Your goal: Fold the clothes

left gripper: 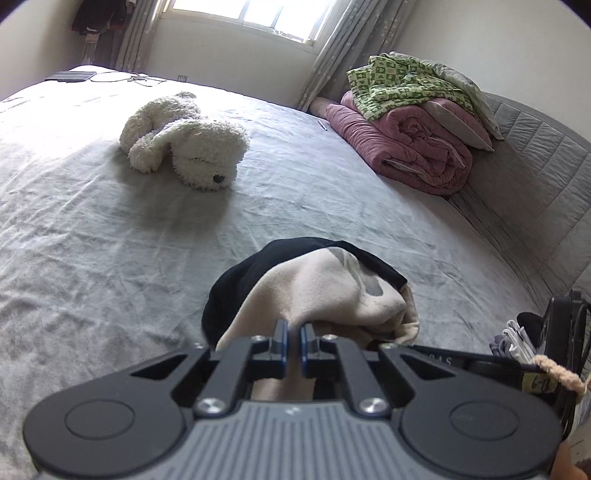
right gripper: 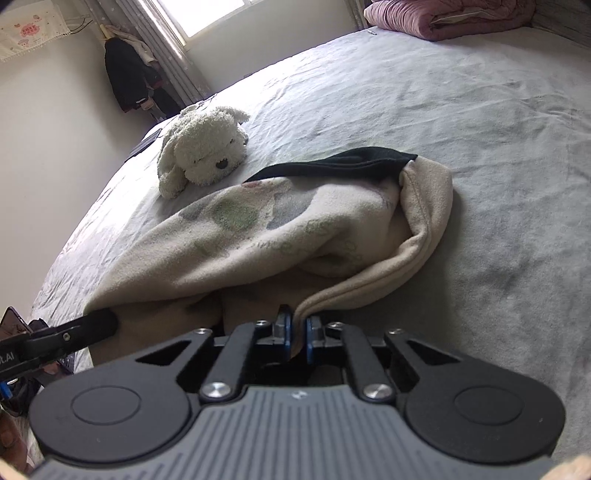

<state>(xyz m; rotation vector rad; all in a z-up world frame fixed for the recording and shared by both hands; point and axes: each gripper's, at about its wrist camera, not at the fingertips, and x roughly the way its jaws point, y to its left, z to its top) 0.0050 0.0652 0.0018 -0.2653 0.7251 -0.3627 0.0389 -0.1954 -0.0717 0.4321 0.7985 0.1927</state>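
Both grippers pinching the cream garment, lifted off the bed for a fold.

Left wrist: left gripper [left gripper: 293, 334] fingers pressed onto a cream garment [left gripper: 314, 291] edge, black cloth [left gripper: 236, 288] behind, on the grey bed [left gripper: 92, 240]; plush dog [left gripper: 184, 144] well apart.
Right wrist: right gripper [right gripper: 298, 326] fingers nip the garment's hem [right gripper: 369, 288]; two held edges likely to keep it taut.

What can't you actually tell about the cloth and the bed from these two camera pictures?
- Left wrist view: the cream garment is bunched, so its type and full shape are hidden; the left gripper covers its near edge.
- Right wrist view: the black fabric is mostly buried under the cream cloth.
- The garment's print is too faint to read.
- The pink quilt is cut off by the top edge.
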